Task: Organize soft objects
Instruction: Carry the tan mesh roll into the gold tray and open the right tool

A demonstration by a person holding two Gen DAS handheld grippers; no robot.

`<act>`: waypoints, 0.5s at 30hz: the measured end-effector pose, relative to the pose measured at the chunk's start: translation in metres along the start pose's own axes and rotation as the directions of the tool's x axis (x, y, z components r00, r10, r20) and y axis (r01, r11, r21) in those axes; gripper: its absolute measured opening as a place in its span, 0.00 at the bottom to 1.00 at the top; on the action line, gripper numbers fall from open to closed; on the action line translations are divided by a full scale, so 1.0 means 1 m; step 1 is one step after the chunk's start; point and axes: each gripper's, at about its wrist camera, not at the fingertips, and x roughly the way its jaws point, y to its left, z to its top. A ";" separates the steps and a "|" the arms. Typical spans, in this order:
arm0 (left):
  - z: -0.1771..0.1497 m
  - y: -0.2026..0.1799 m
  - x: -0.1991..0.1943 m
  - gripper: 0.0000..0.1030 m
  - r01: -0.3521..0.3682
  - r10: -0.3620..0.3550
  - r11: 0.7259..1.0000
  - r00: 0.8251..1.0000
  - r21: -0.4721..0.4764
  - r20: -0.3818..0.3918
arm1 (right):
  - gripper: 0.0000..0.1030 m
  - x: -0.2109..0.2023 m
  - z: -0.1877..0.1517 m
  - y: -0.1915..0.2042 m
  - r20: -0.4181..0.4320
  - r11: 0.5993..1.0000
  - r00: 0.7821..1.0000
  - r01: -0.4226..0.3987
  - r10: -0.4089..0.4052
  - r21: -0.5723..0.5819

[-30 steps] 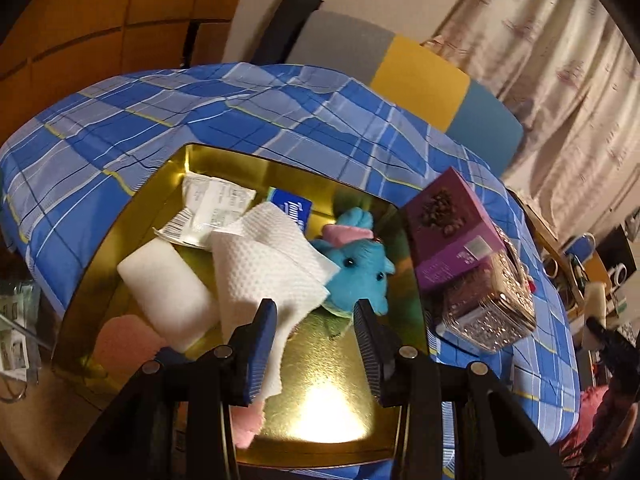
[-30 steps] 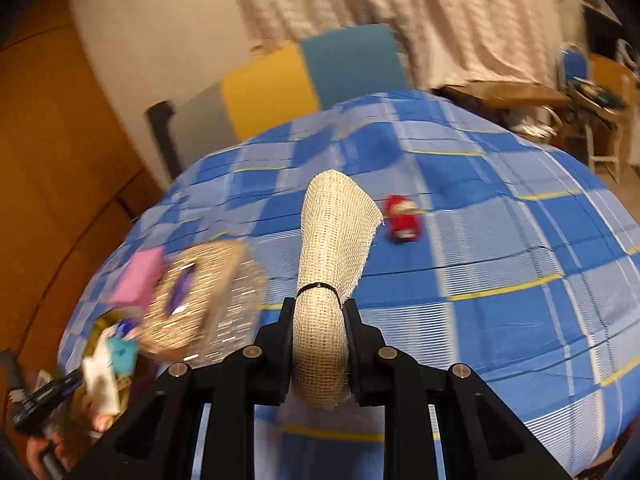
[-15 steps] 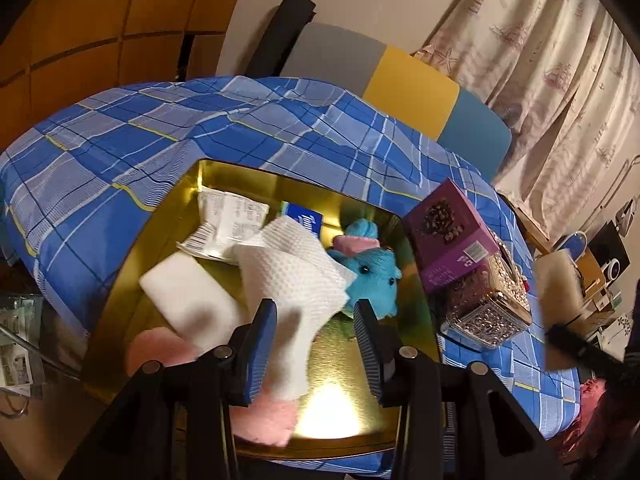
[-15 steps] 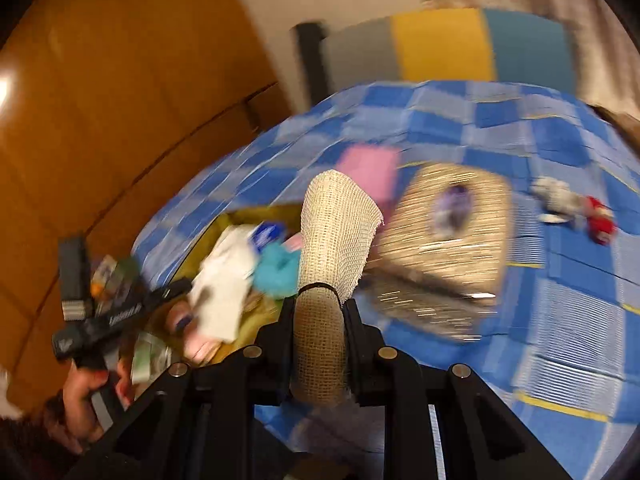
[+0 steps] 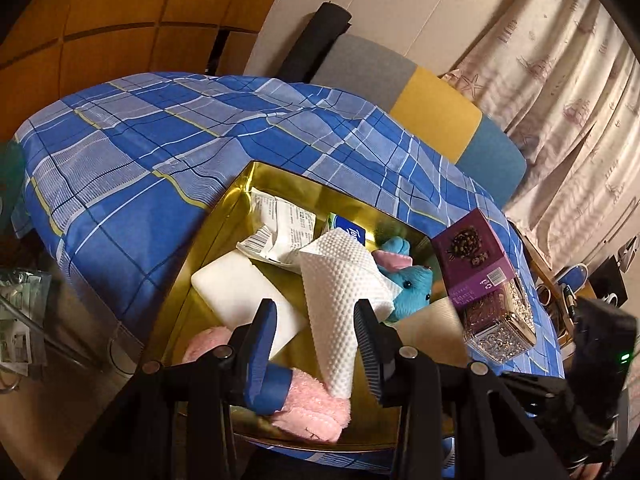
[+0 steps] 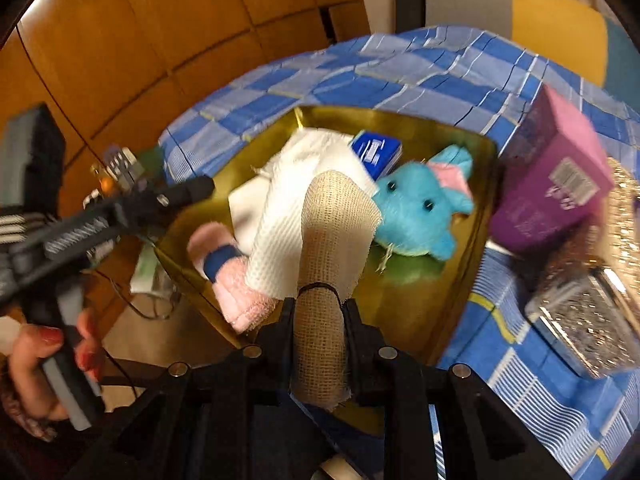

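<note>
Right wrist: burlap roll (image 6: 324, 280) above crowded gold tray (image 6: 472, 240).

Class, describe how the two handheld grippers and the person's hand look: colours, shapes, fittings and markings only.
Both the left gripper and right gripper are black angular frames with silver round bolts; the left's jaws carry ribbed blue pads, one showing at. Seen from the right wrist view, the left tool has a grey handle. The person's hand is bare, with red-painted nails.
</note>
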 end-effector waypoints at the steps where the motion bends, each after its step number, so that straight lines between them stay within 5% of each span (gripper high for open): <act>1: 0.000 0.001 -0.001 0.39 0.003 -0.003 1.000 1.000 -0.002 0.001 | 0.23 0.005 0.000 0.001 -0.016 1.000 1.000 0.000 0.000 -0.003; 4: -0.001 0.002 -0.001 0.39 0.008 -0.008 1.000 1.000 -0.004 0.000 | 0.26 0.016 -0.002 0.002 -0.063 1.000 0.998 0.017 -0.017 0.002; 7: -0.001 0.002 -0.002 0.39 0.015 -0.015 1.000 1.000 -0.006 0.002 | 0.39 0.014 -0.005 -0.004 -0.062 0.998 0.998 0.025 -0.022 0.049; 15: -0.004 -0.003 0.001 0.39 0.030 -0.030 1.000 0.999 -0.001 -0.011 | 0.39 -0.016 -0.009 -0.014 0.010 0.993 1.000 0.007 -0.009 0.116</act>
